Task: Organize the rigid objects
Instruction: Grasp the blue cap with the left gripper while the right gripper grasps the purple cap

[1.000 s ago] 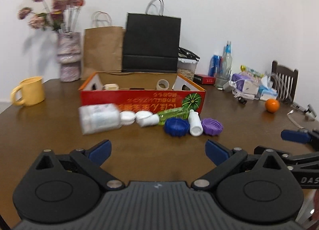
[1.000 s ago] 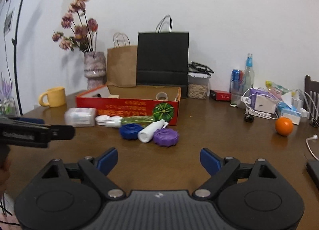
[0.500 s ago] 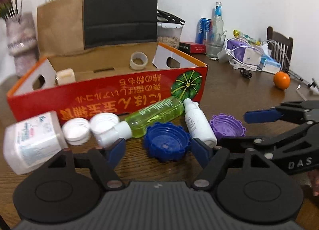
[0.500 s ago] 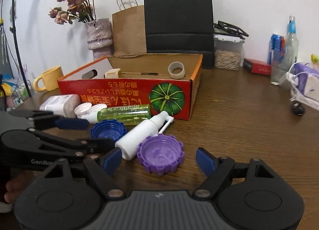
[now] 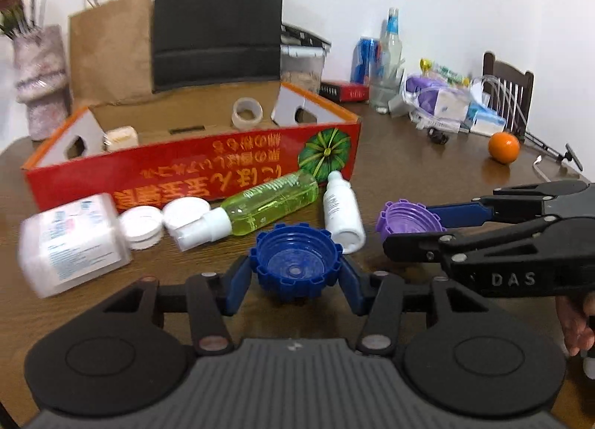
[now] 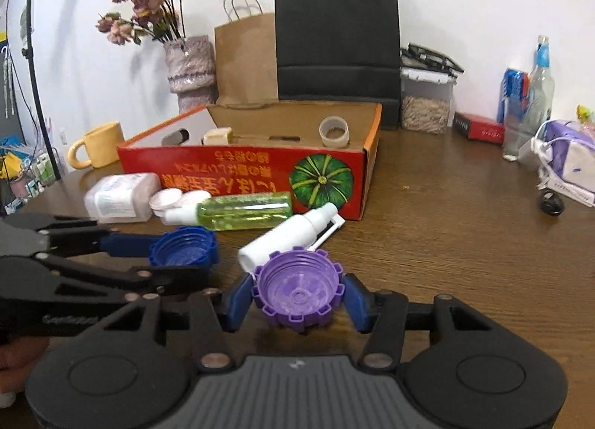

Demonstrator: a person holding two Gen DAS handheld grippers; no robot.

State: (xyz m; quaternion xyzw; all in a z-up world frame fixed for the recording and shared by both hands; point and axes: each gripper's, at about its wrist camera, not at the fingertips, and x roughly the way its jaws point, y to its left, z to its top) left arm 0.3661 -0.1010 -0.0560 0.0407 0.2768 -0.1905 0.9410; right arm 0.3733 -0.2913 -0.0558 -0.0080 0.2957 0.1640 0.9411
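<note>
Left gripper (image 5: 295, 276): pinching blue cap (image 5: 295, 267), open side up. Right gripper (image 6: 297, 298): pinching purple cap (image 6: 297, 287); whether either has left the table (image 6: 465, 243) is unclear. Red box (image 6: 260, 172): straight ahead of both, long side facing them

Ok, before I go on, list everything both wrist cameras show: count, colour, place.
blue cap: 1, blue, between left fingers
purple cap: 1, purple, between right fingers
white spray bottle: 1, white, lying behind purple cap
green bottle: 1, green, lying before box
white lids: 2, white, left of green bottle
white container: 1, white, far left
box: 1, red, table centre
tape roll: 1, clear, inside box
mug: 1, yellow, left of box
orange: 1, orange, far right
left gripper: shut on blue cap
right gripper: shut on purple cap
</note>
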